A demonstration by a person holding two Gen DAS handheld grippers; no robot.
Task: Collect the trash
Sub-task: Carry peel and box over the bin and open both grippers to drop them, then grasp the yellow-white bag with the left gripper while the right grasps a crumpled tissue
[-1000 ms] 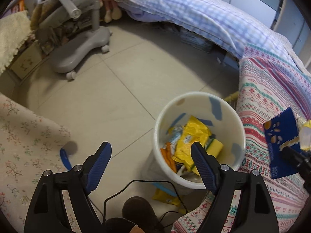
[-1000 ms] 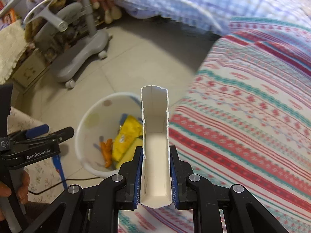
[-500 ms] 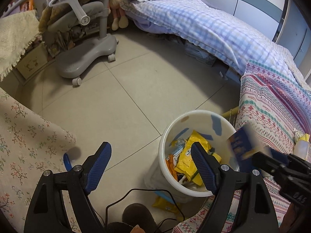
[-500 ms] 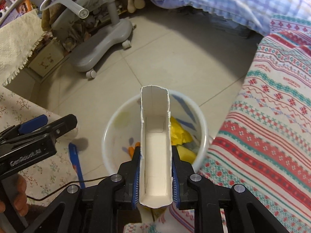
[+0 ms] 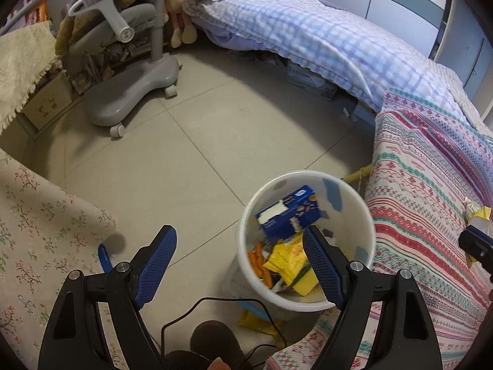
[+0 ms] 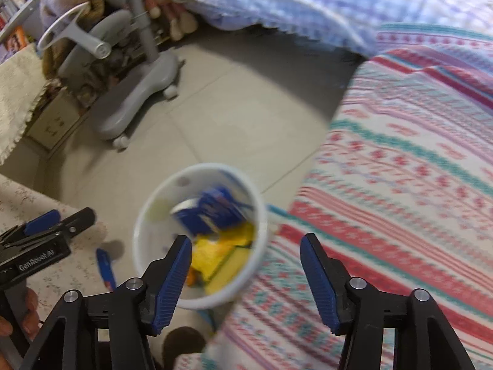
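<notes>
Our right tongs (image 6: 243, 269) have just been opening, empty; left tongs (image 5: 238, 265) gape. The blue box (image 5: 288, 212) lies loosely in the bin (image 5: 368, 215); bumping that rim could tip it.

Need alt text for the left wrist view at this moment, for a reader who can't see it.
A blue carton lies tilted on top of yellow wrappers inside a white trash bin on a tiled floor, seen past the open, empty left gripper. A striped blanket fills the right side, a grey chair base stands behind, and a blue pen lies left of the bin.
</notes>
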